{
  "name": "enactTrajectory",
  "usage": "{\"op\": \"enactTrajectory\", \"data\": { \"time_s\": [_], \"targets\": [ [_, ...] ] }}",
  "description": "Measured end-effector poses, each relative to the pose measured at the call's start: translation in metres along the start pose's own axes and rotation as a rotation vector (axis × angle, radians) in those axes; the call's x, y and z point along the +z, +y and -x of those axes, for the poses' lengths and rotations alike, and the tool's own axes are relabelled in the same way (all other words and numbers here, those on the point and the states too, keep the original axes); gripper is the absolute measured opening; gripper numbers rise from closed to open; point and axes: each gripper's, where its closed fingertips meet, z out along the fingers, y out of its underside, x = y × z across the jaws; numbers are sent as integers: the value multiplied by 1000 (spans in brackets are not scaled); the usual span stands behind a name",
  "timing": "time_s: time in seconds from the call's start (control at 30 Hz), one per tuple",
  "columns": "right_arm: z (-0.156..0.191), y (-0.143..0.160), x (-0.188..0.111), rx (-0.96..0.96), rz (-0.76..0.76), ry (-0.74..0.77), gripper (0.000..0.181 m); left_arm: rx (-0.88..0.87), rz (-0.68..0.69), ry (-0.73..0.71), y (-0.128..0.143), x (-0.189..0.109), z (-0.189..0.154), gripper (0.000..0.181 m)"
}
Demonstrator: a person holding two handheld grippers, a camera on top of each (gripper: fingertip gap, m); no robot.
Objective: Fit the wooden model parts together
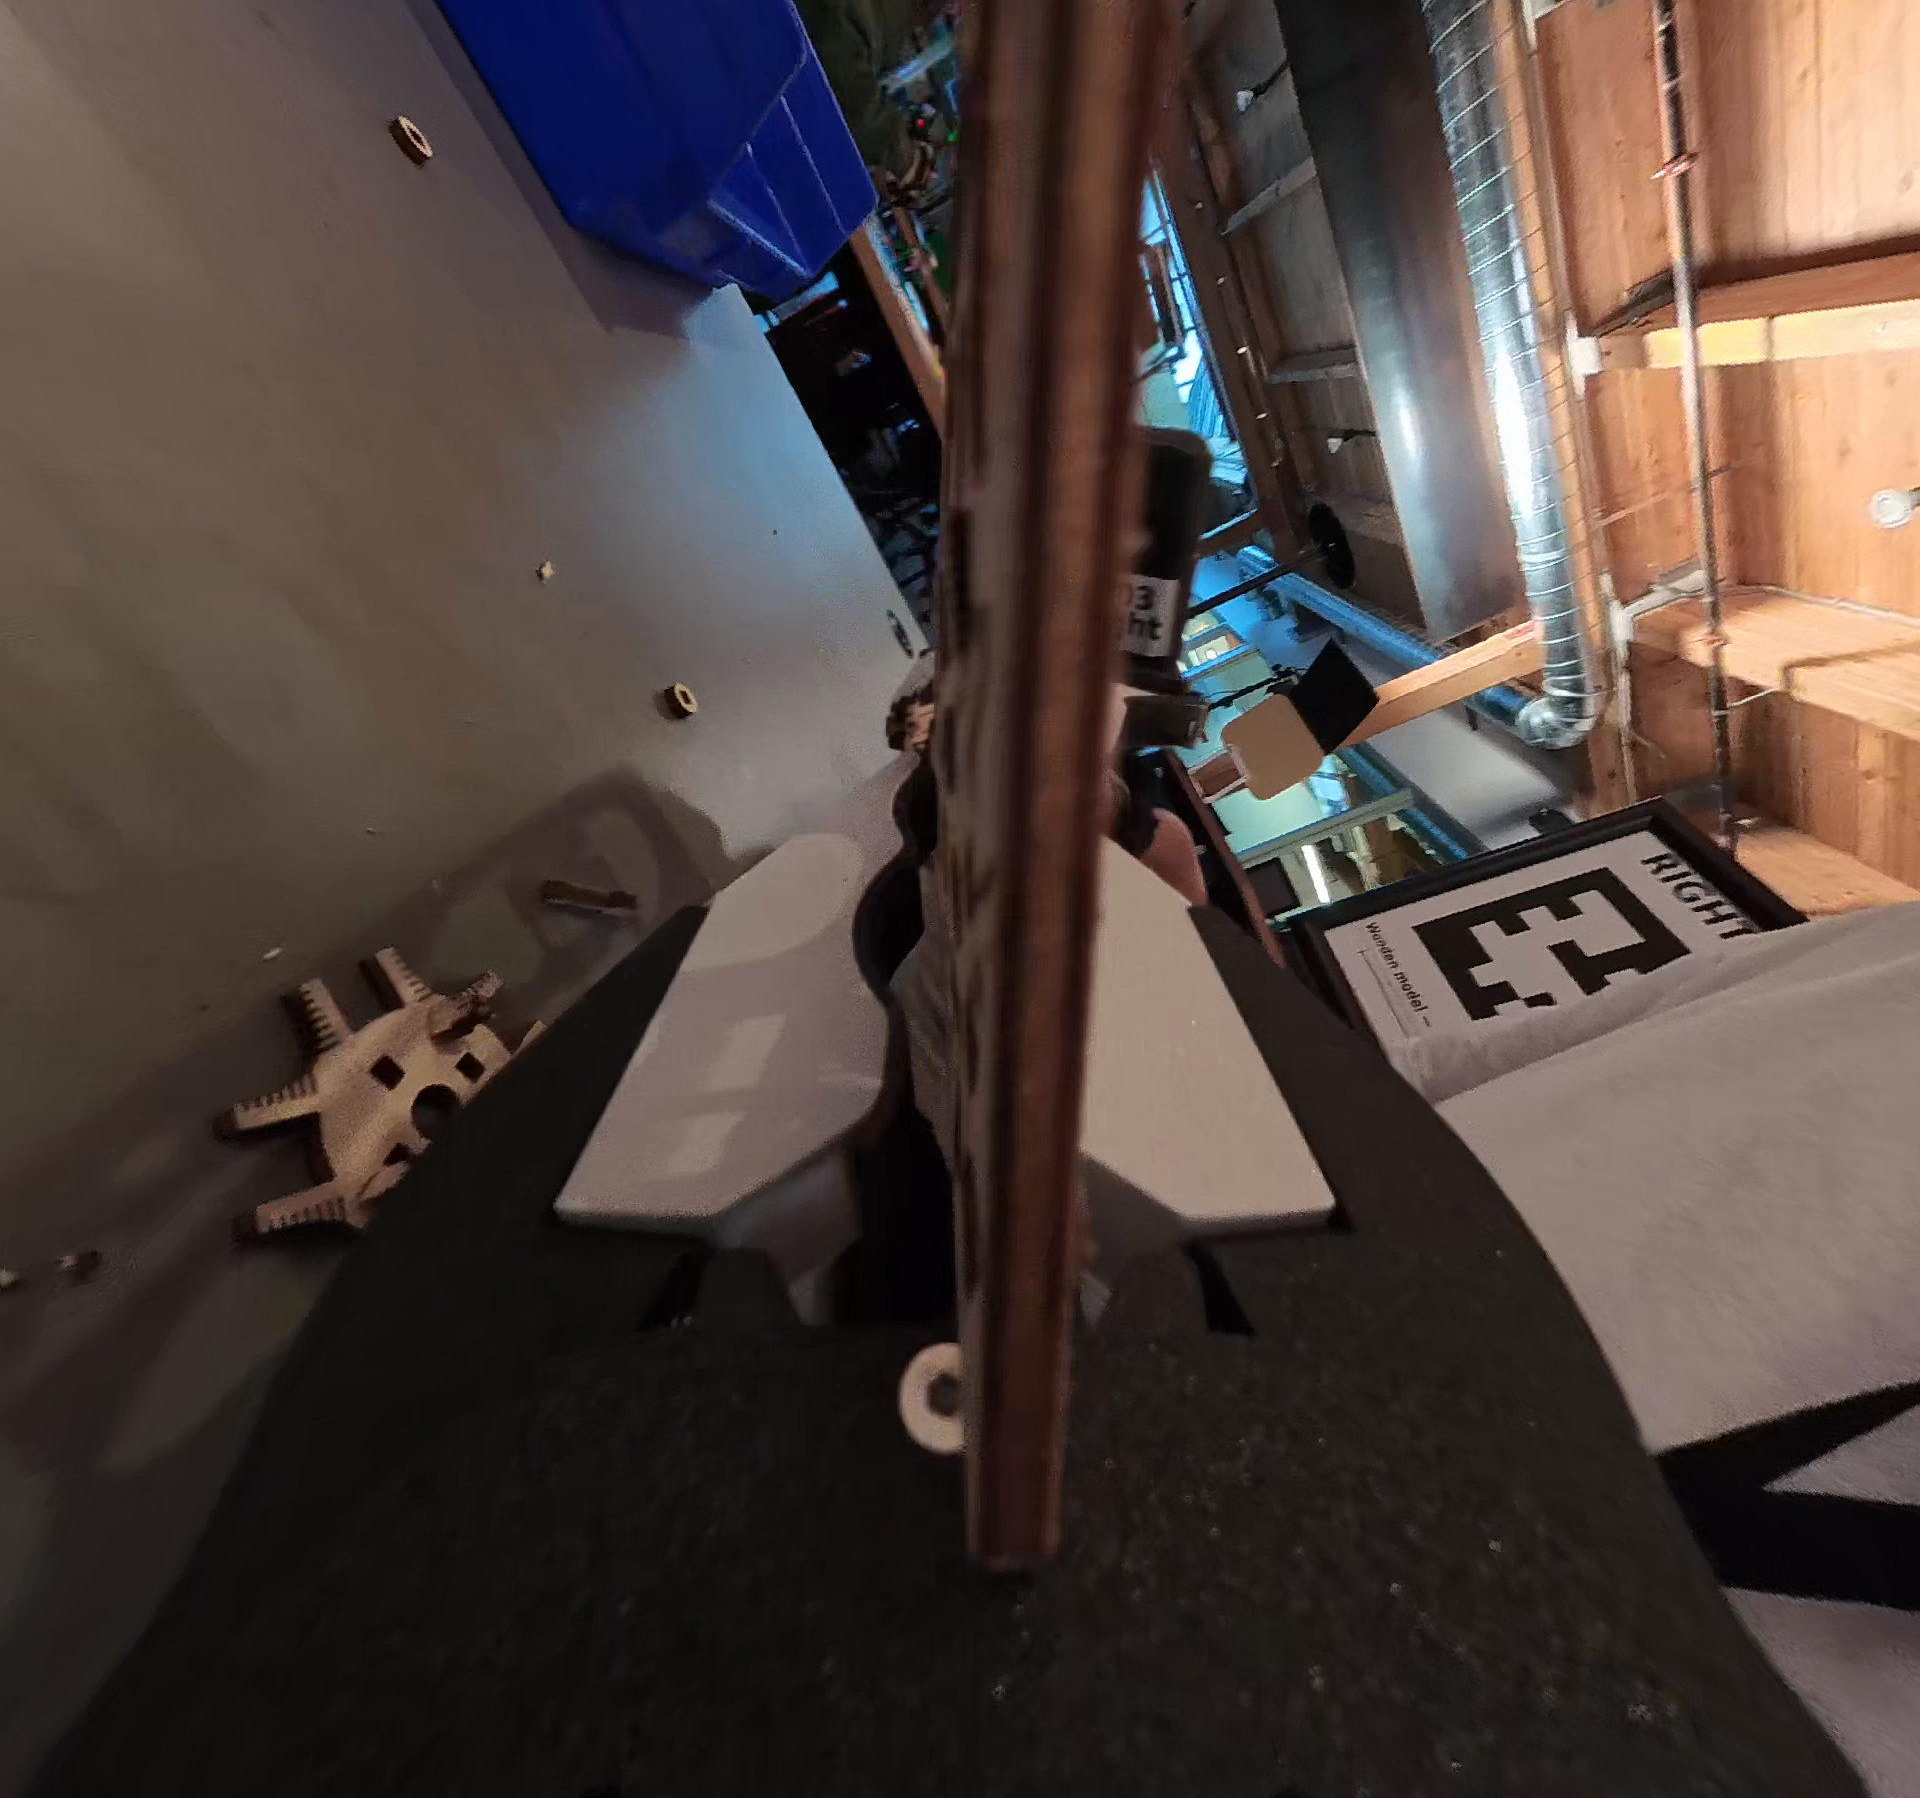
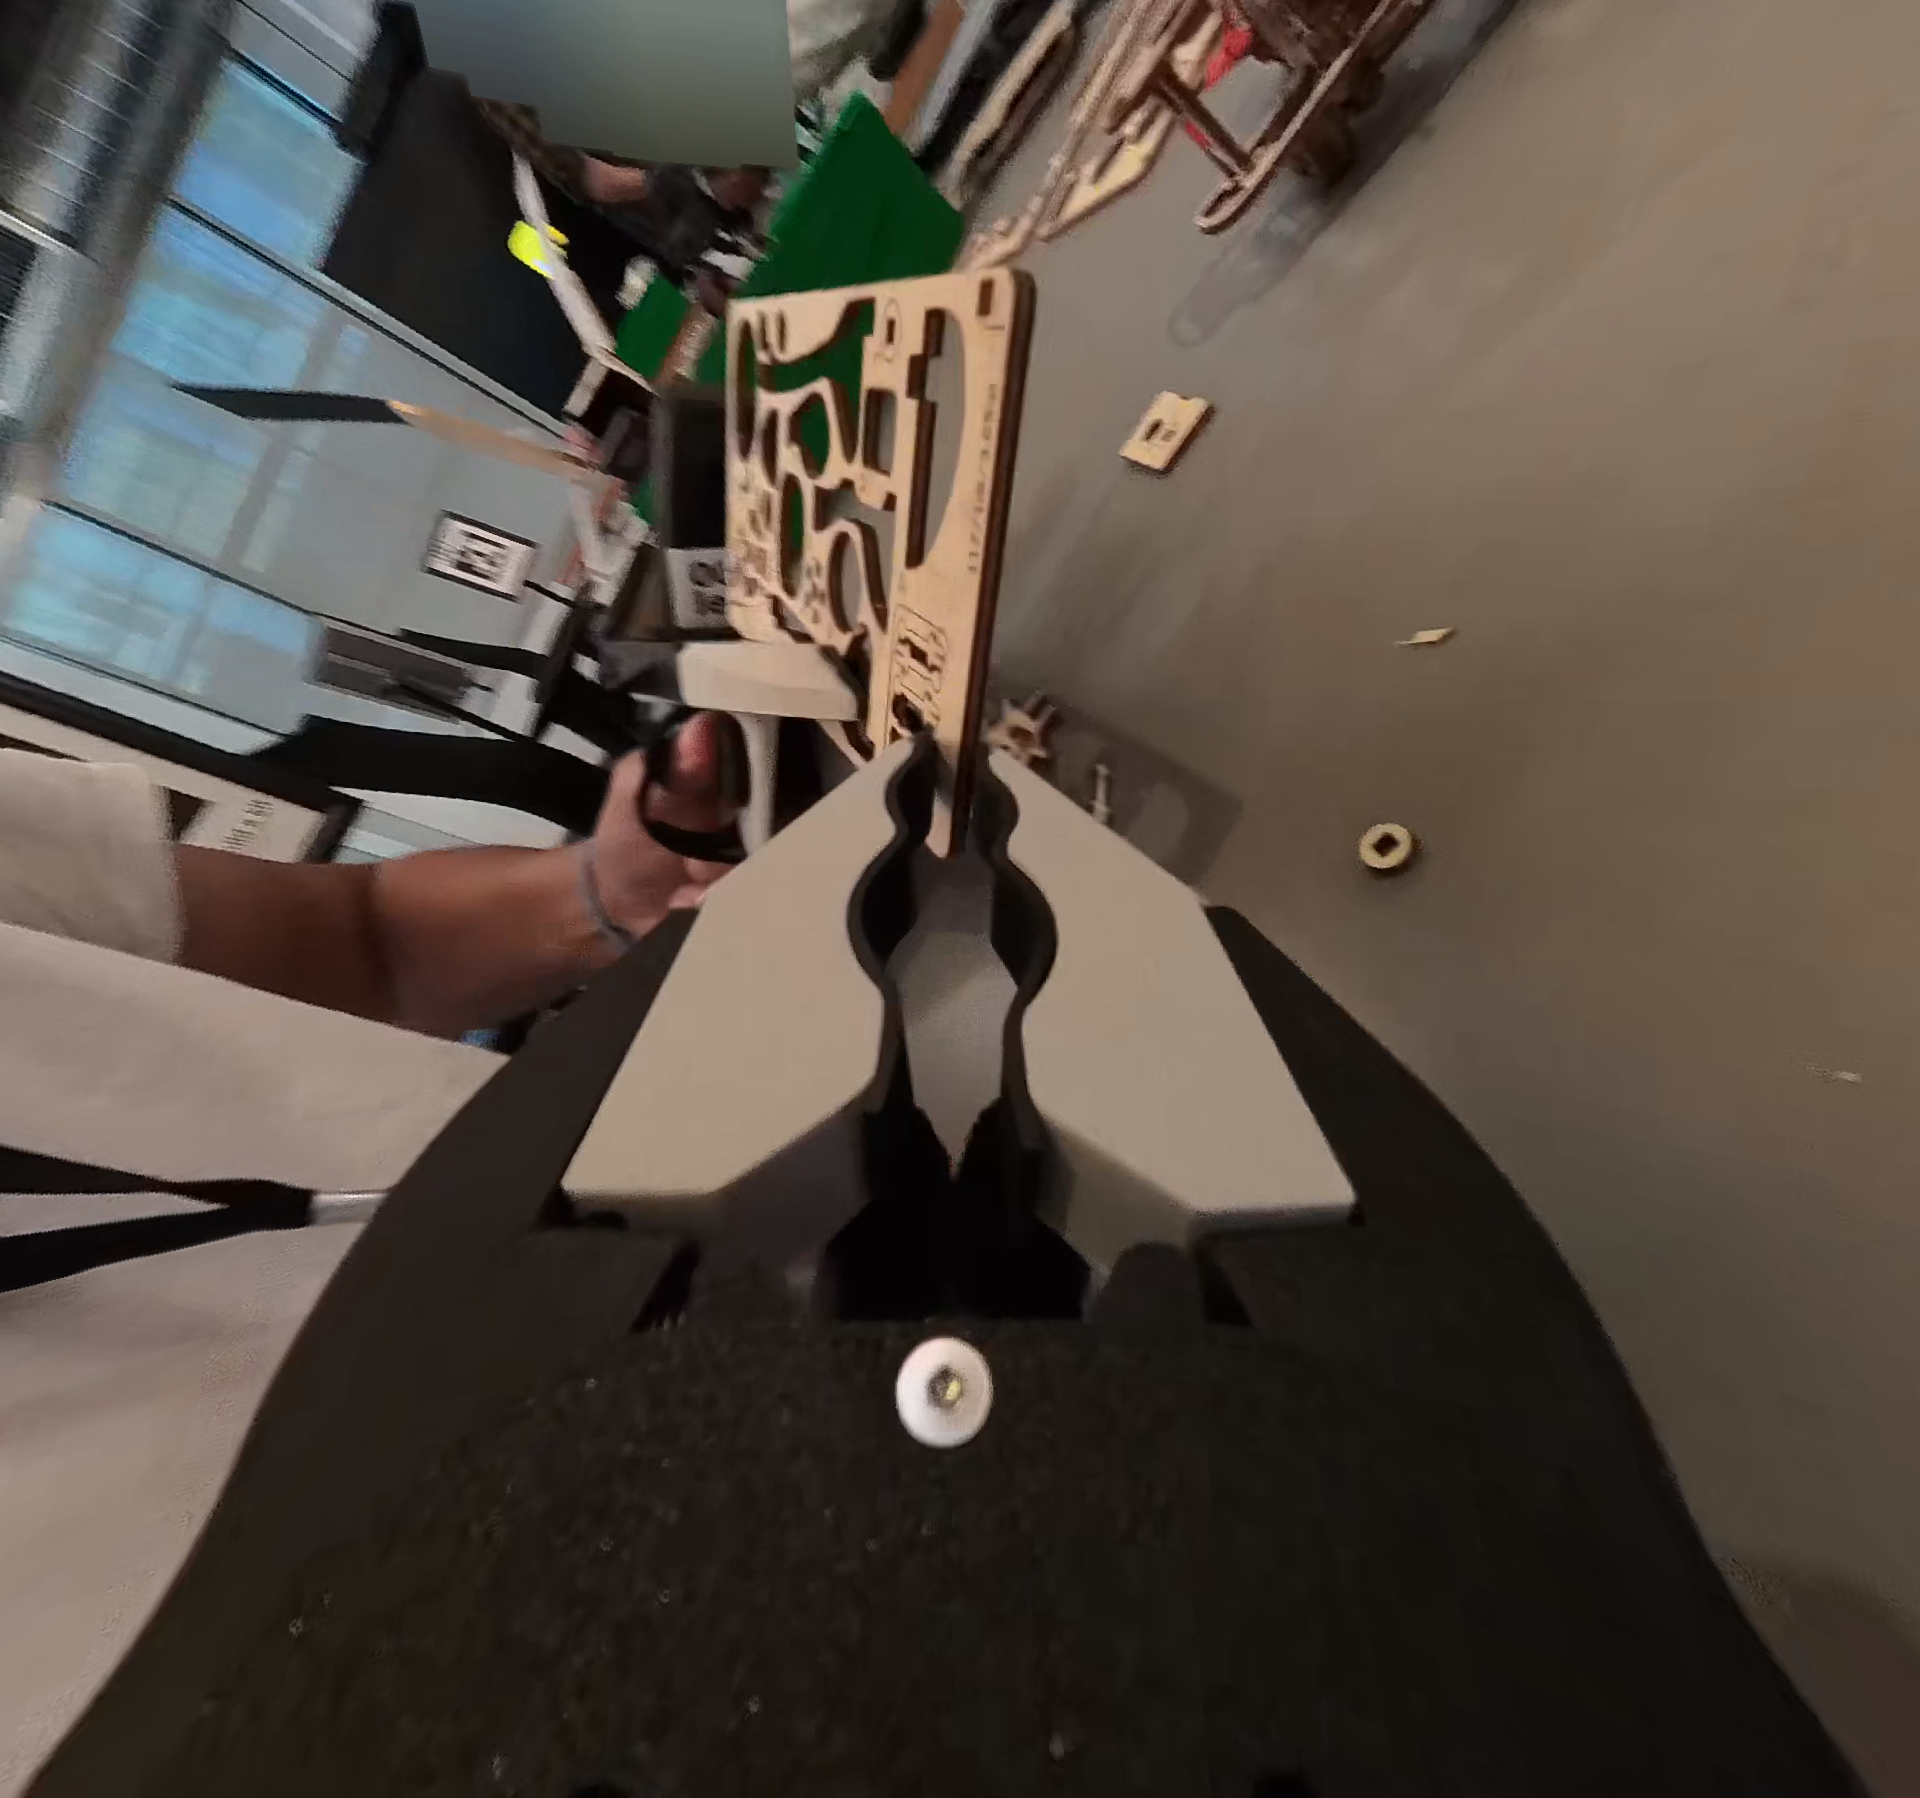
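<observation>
A laser-cut wooden sheet (image 2: 977, 460) with many cut-out holes is held upright in the air above the grey table (image 2: 1558, 917). My right gripper (image 2: 951, 761) is shut on its near corner with the fingertips. My left gripper (image 1: 987, 875) is shut on the same sheet (image 1: 1023, 605), which shows edge-on and runs down between its fingers. In the right wrist view the left gripper (image 2: 769, 688) grips the sheet's far side, with a person's hand (image 2: 665, 834) on its handle. The right gripper's black body (image 1: 1158, 585) shows behind the sheet, its fingertips hidden.
A toothed wooden part (image 1: 374, 1083) lies on the table (image 1: 312, 501), with small wooden rings (image 1: 680, 701) and scraps nearby. A ring (image 2: 1389, 849), a square piece (image 2: 1166, 432) and a built wooden model (image 2: 1299, 13) lie farther off. A blue bin (image 1: 644, 65) stands at the table's edge. The built wooden model (image 2: 1299, 13) is about 25 cm from both grippers' fingertips.
</observation>
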Motion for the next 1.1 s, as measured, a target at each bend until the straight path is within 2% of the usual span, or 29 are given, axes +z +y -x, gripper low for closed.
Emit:
{"op": "enactTrajectory", "data": {
  "time_s": [0.13, 0.23, 0.33, 0.4, 0.47, 0.53, 0.63, 0.7, 0.8, 0.83, 0.9, 0.97, 1.1],
  "targets": [
    [-12, 3, 0, -131, 31, 215, 7, 101, 4, -96, 4, 3, 5, 0],
    [-22, 6, 0, -148, 46, 349, 8, 184, 11, -169, 7, 6, 9, 0],
    [-24, 5, 0, -192, 41, 404, 10, 222, 2, -199, 7, 8, 10, 2],
    [-16, 1, 0, -189, 17, 299, 11, 180, -18, -165, 2, 5, 8, 0],
    [-3, -5, -5, -100, -28, 123, 11, 115, -42, -92, -3, 4, 0, 0],
    [4, -15, -15, -17, -88, -6, 22, 54, -89, -7, -13, 1, -12, 0],
    [20, -32, -31, 6, -159, -157, 26, -14, -117, 71, -23, -3, -23, 0],
    [29, -36, -33, -79, -171, -190, 28, -61, -132, 111, -29, -5, -27, 0],
    [28, -28, -24, -357, -162, -103, 28, -150, -142, 207, -34, -8, -41, 0],
    [33, -27, -20, -455, -182, -98, 31, -183, -142, 245, -35, -8, -47, 0],
    [50, -36, -18, -614, -314, -132, 42, -243, -126, 318, -34, -7, -60, 0],
    [66, -42, -20, -698, -402, -161, 39, -274, -123, 358, -33, -7, -68, 0],
    [88, -46, -21, -728, -458, -246, 32, -358, -106, 442, -32, -9, -79, 0]
  ]
}}
